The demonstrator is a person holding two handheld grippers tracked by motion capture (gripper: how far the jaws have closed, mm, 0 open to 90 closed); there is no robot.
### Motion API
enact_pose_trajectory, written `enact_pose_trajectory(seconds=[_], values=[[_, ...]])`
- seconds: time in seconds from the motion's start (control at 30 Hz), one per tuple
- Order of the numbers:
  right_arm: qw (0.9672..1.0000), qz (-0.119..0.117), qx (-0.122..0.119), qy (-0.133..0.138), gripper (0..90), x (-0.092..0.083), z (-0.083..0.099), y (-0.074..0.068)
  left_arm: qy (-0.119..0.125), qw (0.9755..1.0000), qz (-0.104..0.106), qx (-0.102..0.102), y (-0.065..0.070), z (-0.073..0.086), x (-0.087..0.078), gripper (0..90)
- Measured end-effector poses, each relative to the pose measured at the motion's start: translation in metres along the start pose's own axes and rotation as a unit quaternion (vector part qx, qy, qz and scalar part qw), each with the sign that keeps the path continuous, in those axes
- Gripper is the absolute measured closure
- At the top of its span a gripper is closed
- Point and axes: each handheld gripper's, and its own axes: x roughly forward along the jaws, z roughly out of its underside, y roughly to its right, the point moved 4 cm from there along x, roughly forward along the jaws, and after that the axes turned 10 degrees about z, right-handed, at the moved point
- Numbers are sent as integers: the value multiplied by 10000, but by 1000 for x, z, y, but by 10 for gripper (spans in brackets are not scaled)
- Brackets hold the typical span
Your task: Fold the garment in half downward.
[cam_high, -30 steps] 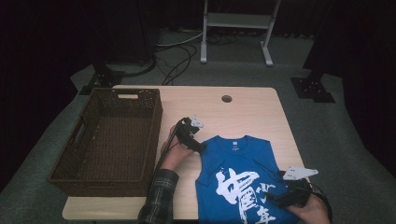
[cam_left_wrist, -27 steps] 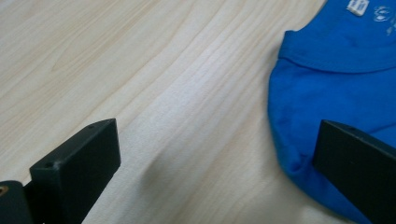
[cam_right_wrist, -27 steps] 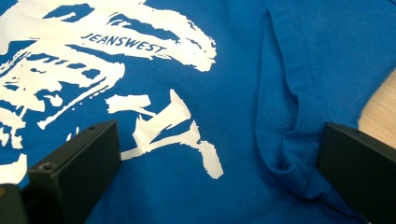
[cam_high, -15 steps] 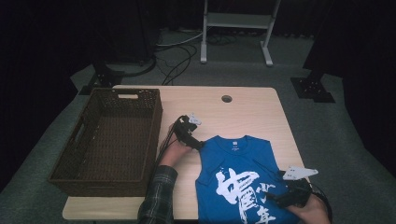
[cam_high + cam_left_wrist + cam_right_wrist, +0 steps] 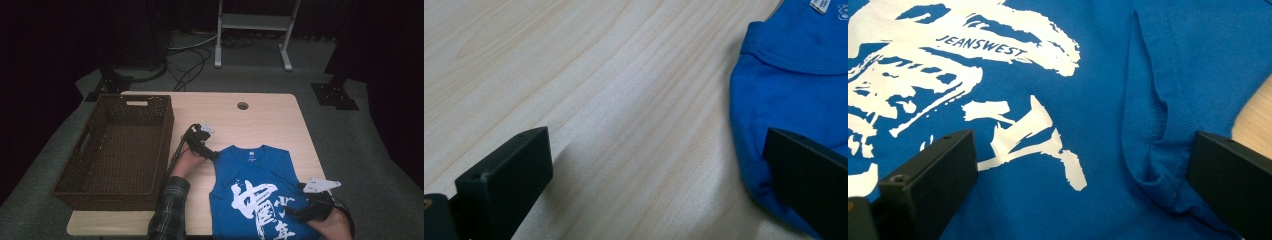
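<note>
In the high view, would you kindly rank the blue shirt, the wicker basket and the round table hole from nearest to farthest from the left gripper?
From the left gripper:
1. Blue shirt, at its jaws, right.
2. Wicker basket, left.
3. Table hole, beyond, toward the far edge.

Both grippers rest on a blue shirt (image 5: 260, 195) beside a basket (image 5: 117, 150).
</note>
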Motion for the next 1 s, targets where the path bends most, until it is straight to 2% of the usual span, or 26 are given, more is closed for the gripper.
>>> enact_pose_trajectory(seconds=[0.17,0.53,0.8,1.0], values=[[10000,-31,44,3,0,-1,-1,2,284,9996,-24,12,1,4,0,6],[9997,-80,58,244,0,-5,-8,7,272,9996,-19,11,0,4,0,7],[9985,-116,143,514,0,-7,-25,17,258,9997,-15,30,0,4,0,7],[9982,-82,142,569,0,-7,-31,21,269,9996,-8,38,0,4,0,7]])
